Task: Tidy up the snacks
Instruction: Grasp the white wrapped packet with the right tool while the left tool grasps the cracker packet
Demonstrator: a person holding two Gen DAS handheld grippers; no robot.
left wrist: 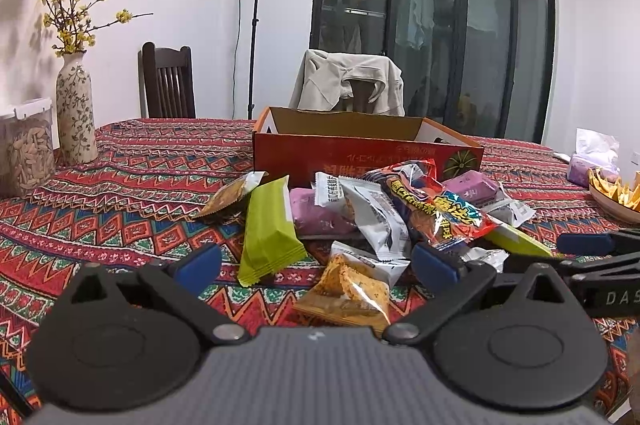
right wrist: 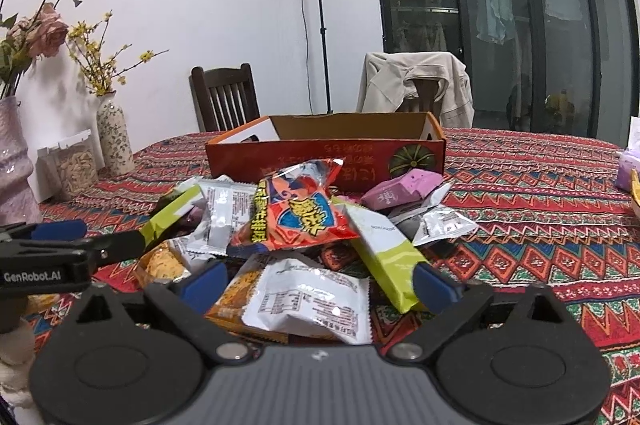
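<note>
A pile of wrapped snacks lies on the patterned tablecloth in front of an open red cardboard box. On top is a red-orange packet. Around it are green bars, purple packets and white-and-orange cracker packs. My left gripper is open, its fingers either side of a cracker pack. My right gripper is open, its fingers either side of another cracker pack. Each gripper also shows from the side in the other's view.
A floral vase and a clear jar of nuts stand at the left. A bowl of yellow chips and a tissue pack sit at the right. Two chairs stand behind the table.
</note>
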